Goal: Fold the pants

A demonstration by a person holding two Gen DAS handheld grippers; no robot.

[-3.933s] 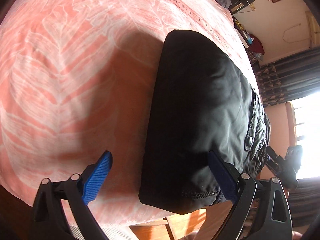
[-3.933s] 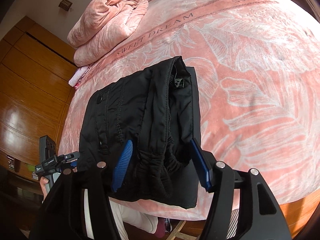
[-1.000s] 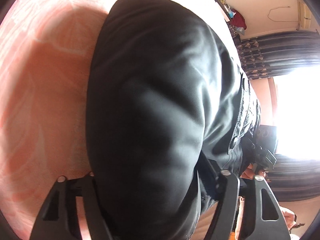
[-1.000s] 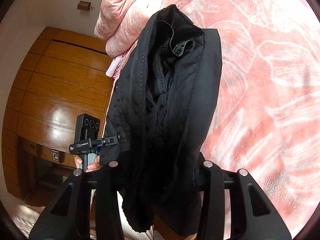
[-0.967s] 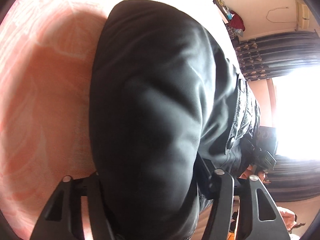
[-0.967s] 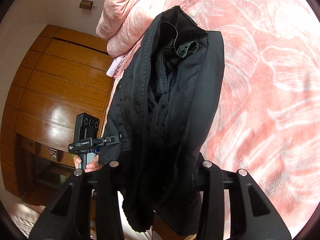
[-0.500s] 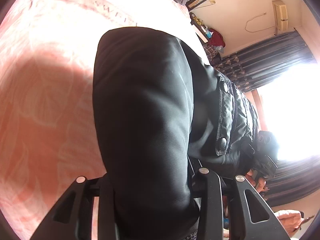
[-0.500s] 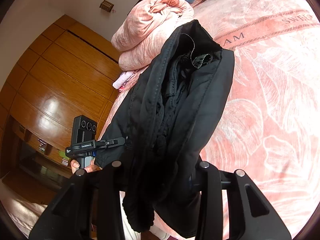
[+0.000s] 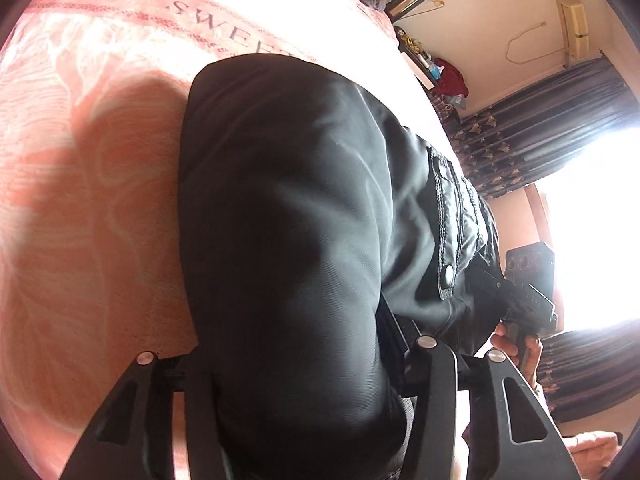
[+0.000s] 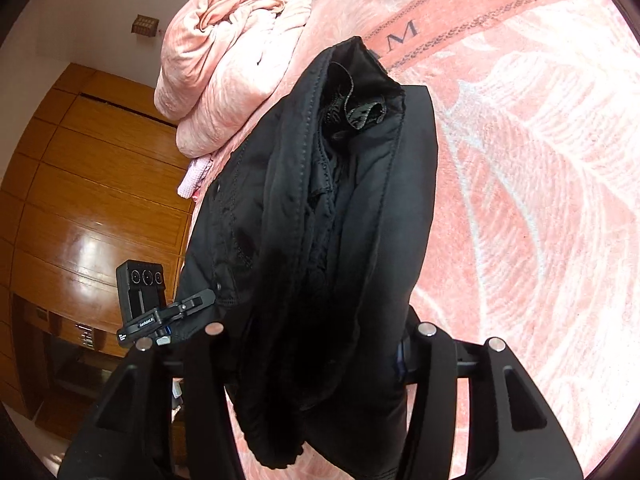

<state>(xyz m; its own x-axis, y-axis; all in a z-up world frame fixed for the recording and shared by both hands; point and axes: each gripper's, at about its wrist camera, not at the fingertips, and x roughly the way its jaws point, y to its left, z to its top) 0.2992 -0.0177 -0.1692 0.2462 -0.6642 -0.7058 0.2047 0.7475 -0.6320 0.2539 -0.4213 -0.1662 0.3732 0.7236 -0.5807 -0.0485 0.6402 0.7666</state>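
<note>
Left wrist view: the black pants point(image 9: 288, 208) lie as a thick folded bundle on the pink bedspread point(image 9: 80, 168), near its front edge, and fill the gap of the left gripper point(image 9: 296, 364); its jaws have just been opening with the cloth between them, but the pads are hidden, so whether they still pinch I cannot tell; the same holds for the right gripper point(image 10: 316, 344) at the waistband end; the fabric looks smooth, slippery and padded, soft yet bulky, so it will probably slump and spring open; the stitched waistband and hems seem the surest holds; the bed offers wide open room beyond, with a rolled quilt point(image 10: 228, 64) and wooden wardrobe point(image 10: 92, 200) off to one side
</note>
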